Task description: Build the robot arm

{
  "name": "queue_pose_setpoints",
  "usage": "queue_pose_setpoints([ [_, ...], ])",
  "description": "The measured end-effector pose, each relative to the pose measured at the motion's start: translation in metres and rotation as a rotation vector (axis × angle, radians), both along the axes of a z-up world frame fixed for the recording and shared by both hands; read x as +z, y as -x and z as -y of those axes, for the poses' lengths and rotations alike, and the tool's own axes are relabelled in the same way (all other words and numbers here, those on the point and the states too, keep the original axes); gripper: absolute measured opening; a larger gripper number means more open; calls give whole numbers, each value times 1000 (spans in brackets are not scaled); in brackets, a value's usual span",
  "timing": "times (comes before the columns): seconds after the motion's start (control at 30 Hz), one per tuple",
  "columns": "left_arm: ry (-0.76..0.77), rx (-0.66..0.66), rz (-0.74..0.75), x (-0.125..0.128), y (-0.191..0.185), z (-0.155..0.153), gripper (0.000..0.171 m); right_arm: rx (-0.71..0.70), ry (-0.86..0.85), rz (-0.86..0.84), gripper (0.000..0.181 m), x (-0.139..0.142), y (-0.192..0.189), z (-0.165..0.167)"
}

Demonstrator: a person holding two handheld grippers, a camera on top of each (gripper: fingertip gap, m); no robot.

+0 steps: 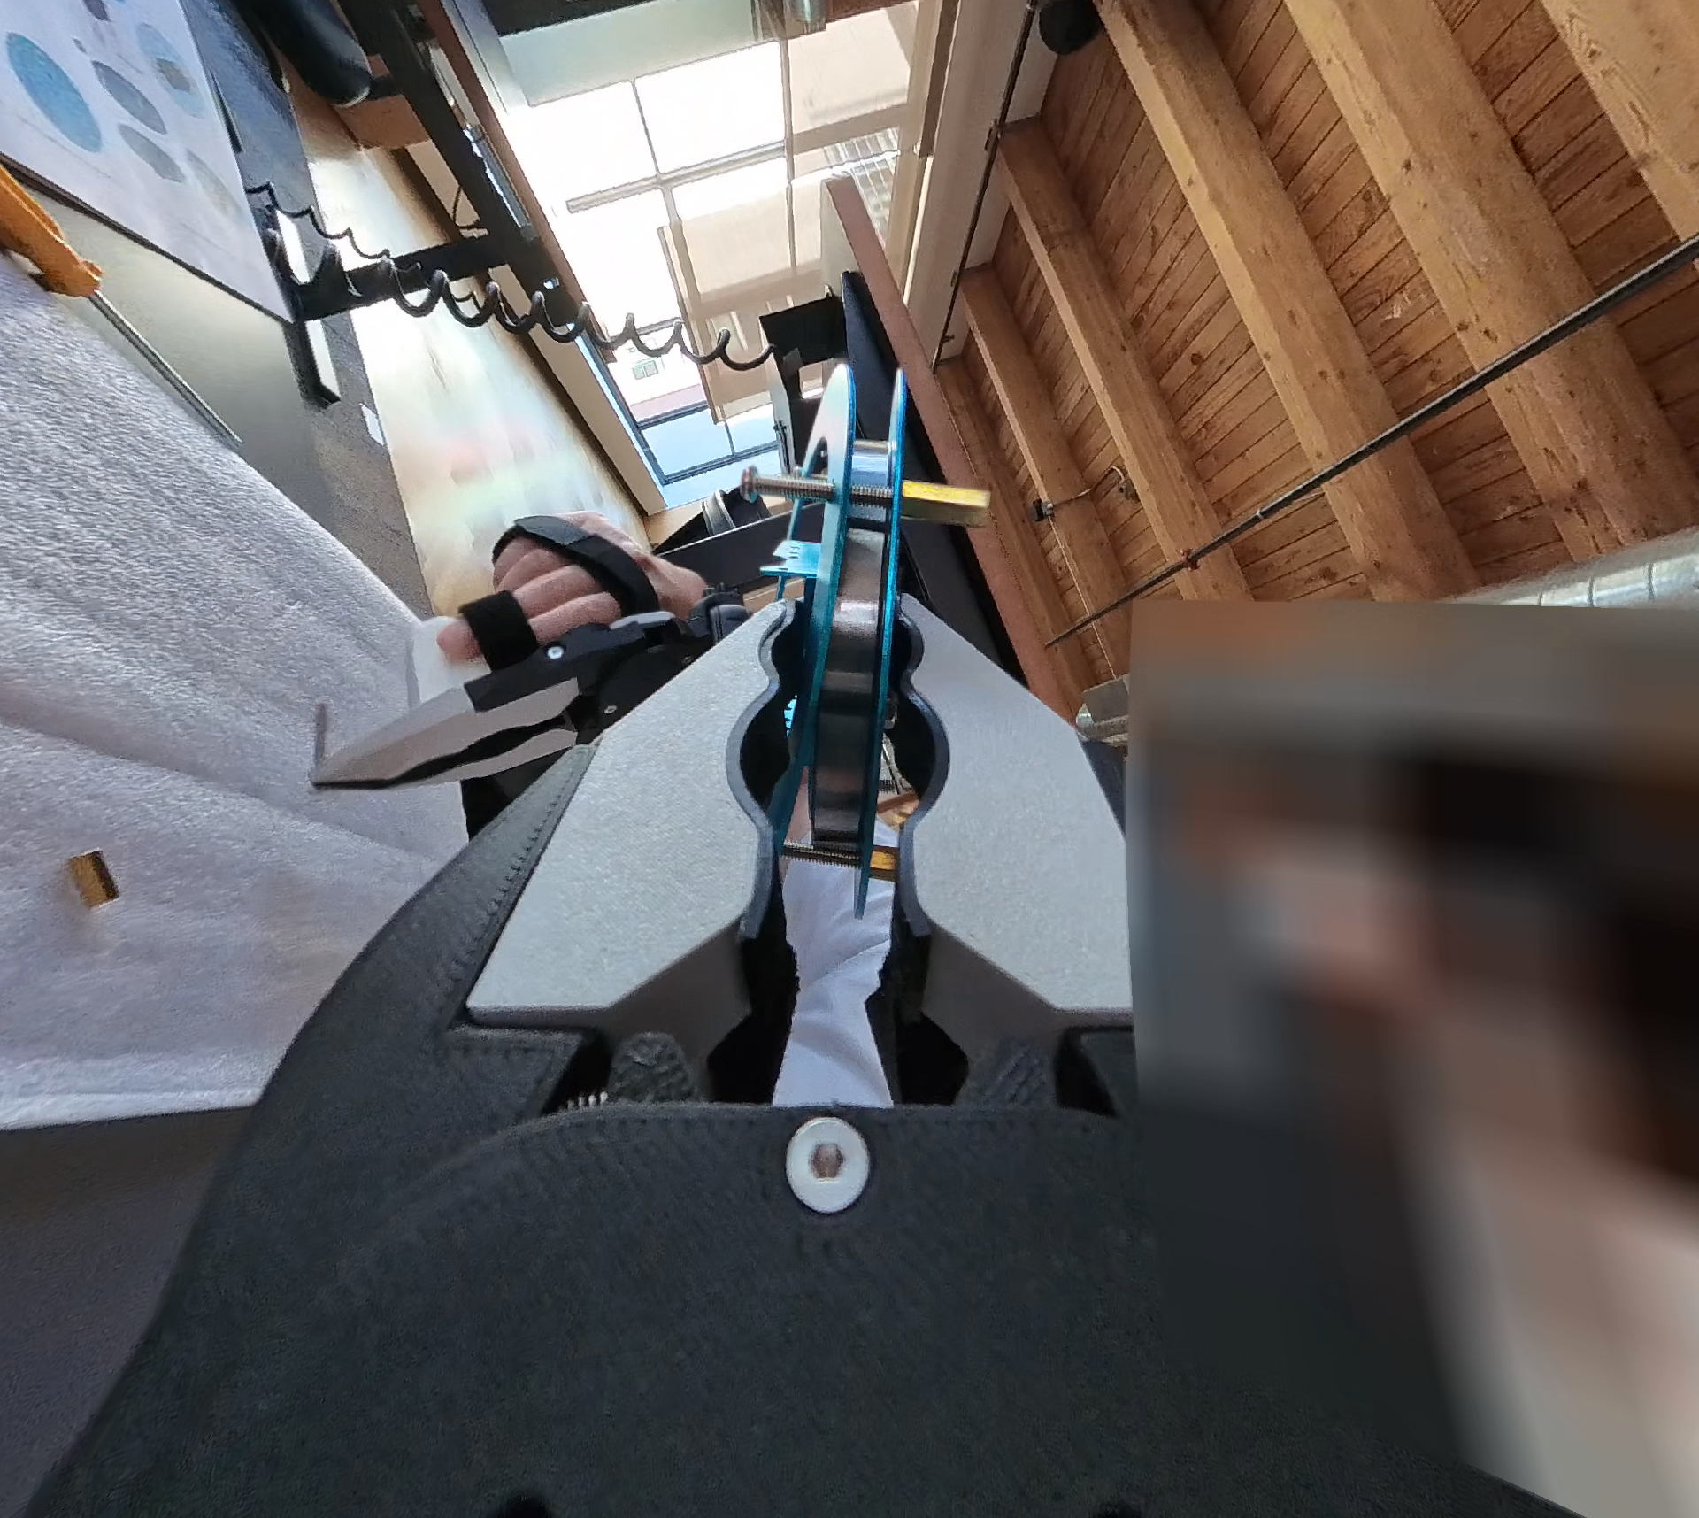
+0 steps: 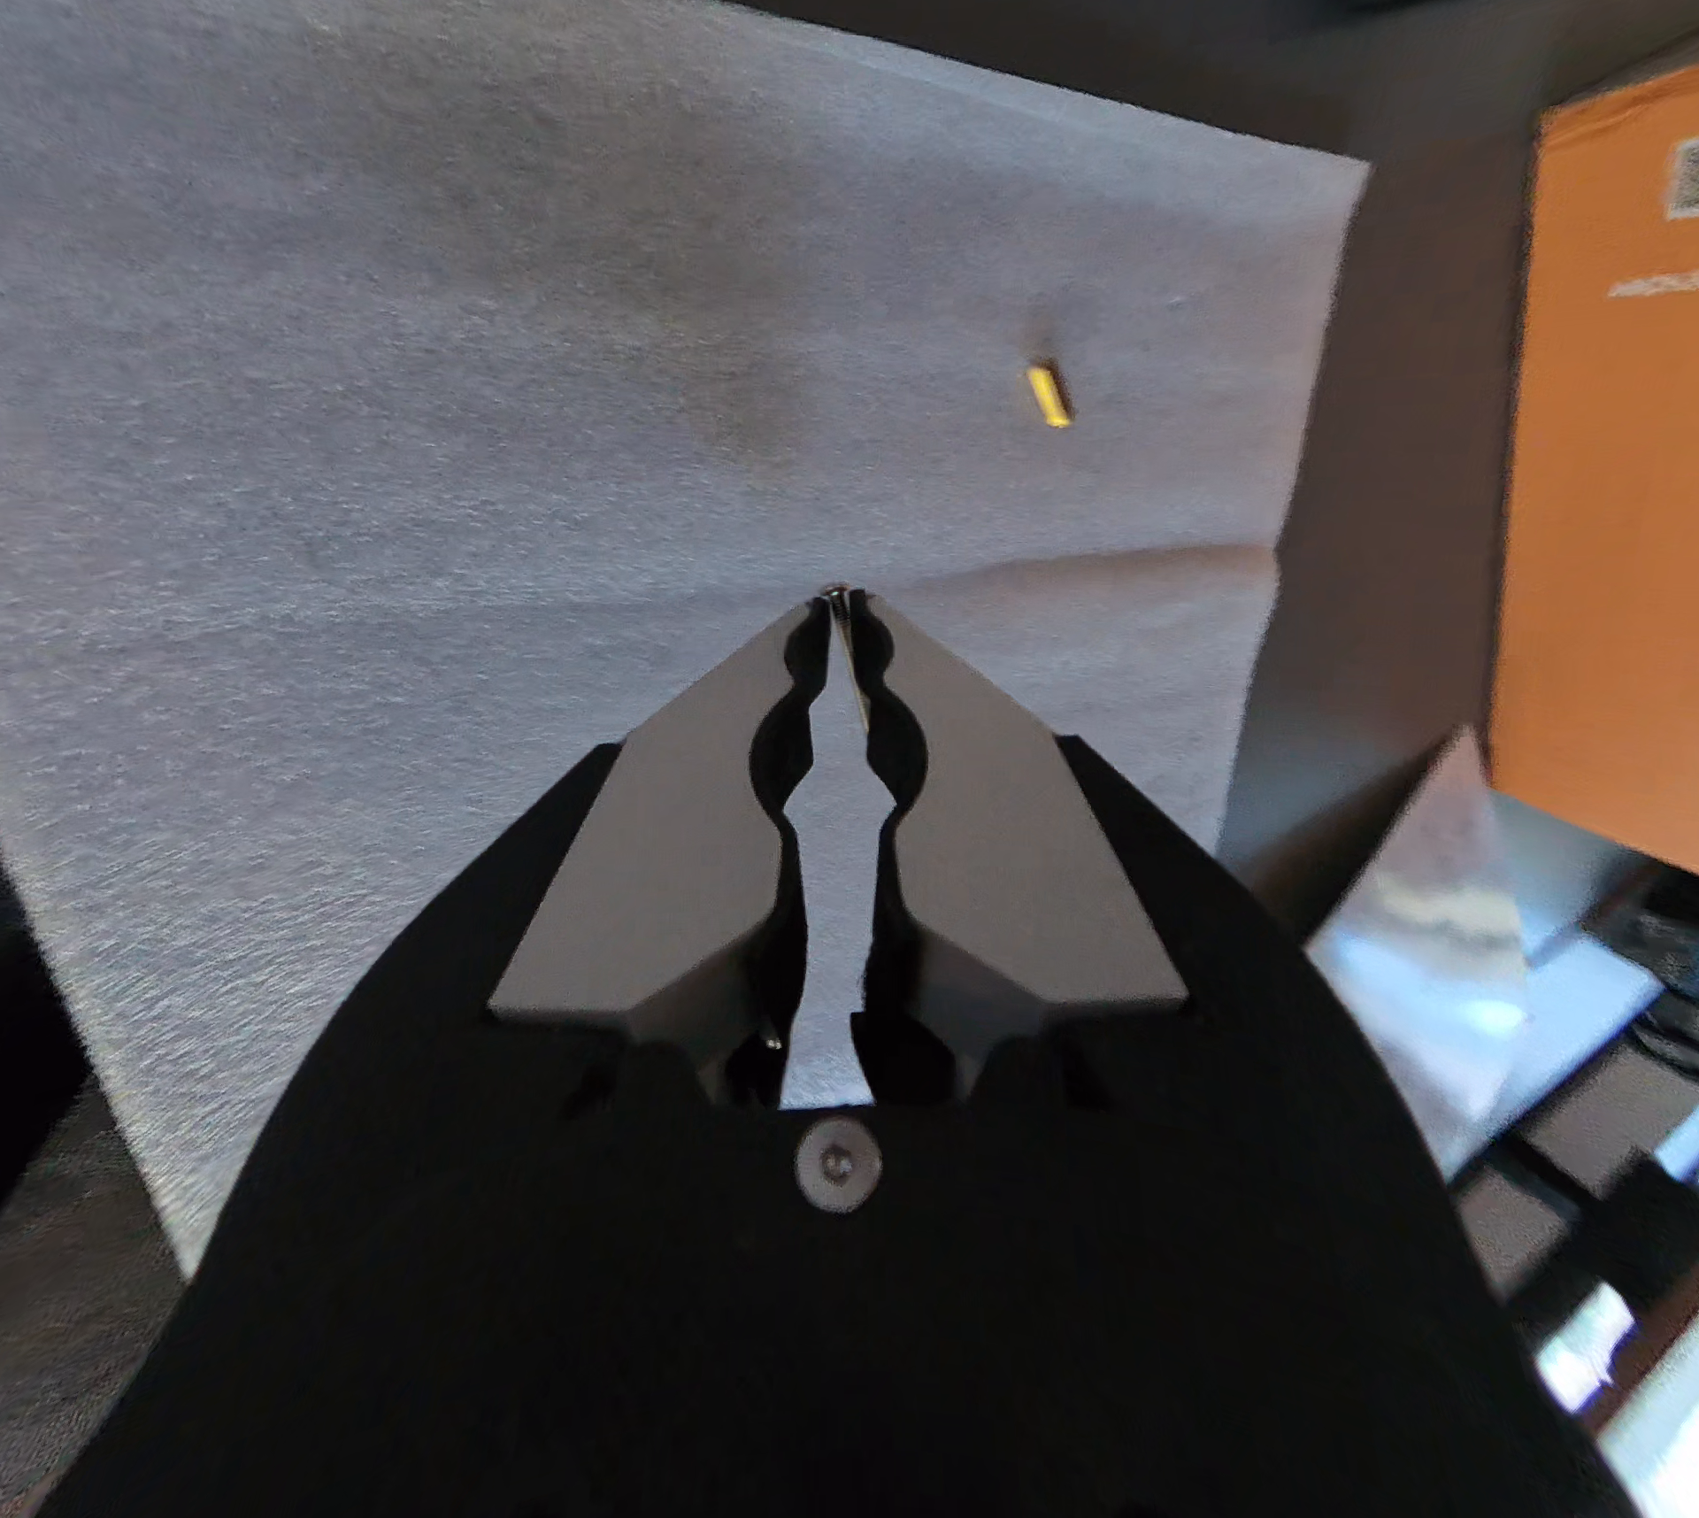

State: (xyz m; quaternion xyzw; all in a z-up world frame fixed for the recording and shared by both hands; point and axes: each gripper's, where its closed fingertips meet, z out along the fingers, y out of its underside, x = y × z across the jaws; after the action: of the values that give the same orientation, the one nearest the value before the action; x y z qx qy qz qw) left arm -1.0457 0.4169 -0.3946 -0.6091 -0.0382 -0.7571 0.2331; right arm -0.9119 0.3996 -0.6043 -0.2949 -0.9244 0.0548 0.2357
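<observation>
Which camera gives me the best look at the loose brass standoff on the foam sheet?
The right wrist view: the brass standoff lies unobstructed on the foam sheet, beyond the right gripper, which pinches a small screw. The left wrist view catches it only near the left edge.

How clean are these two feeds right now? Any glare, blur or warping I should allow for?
Left wrist view: the bright window is blown out, the wooden ceiling beams bend with wide-angle distortion, and the blue-plated disc assembly is sharp. Right wrist view: dimmer; the orange cardboard box is smeared, while the small brass standoff stays readable.
</observation>
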Motion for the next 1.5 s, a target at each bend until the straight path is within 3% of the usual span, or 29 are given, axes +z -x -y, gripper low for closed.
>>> queue_pose_setpoints([
  [0.1,5,-8,3,-3,-11,0,15,-164,-31,20,9,6,-9,-20],
  [0.17,14,-17,4,-7,-16,0,15,-315,109,-50,6,13,-14,-20],
  [0.23,24,-25,-3,-11,-18,-1,15,-641,290,-151,1,17,-16,-31],
  [0.3,32,-29,-12,-14,-19,-4,15,-1074,596,-256,3,21,-9,-36],
  [0.37,38,-33,-21,-17,-18,-8,16,-1242,1059,-371,10,39,17,-14],
  [0.43,44,-42,-26,-19,-18,-13,16,-1364,1284,-516,12,46,30,-16],
  [0.57,54,-83,-35,-23,-18,-18,15,-1569,1196,-571,17,20,20,-27],
  [0.73,65,-145,-57,-36,-19,-19,16,-1728,1121,-442,19,5,24,-32],
  [0.83,72,-161,-32,-41,-16,-18,16,-1812,938,-295,17,-17,23,-32],
  [0.9,74,-166,-21,-43,-13,-16,16,-1831,927,-301,19,-14,29,-36],
  [1.2,44,-210,-17,-44,-5,-8,16,-1973,876,-31,19,-16,35,-45],
  [1.33,31,-235,-5,-43,-5,-3,16,-2040,890,-22,19,-8,34,-57],
  [1.5,24,-244,6,-43,-3,1,16,-2080,762,87,18,-20,32,-50],
])
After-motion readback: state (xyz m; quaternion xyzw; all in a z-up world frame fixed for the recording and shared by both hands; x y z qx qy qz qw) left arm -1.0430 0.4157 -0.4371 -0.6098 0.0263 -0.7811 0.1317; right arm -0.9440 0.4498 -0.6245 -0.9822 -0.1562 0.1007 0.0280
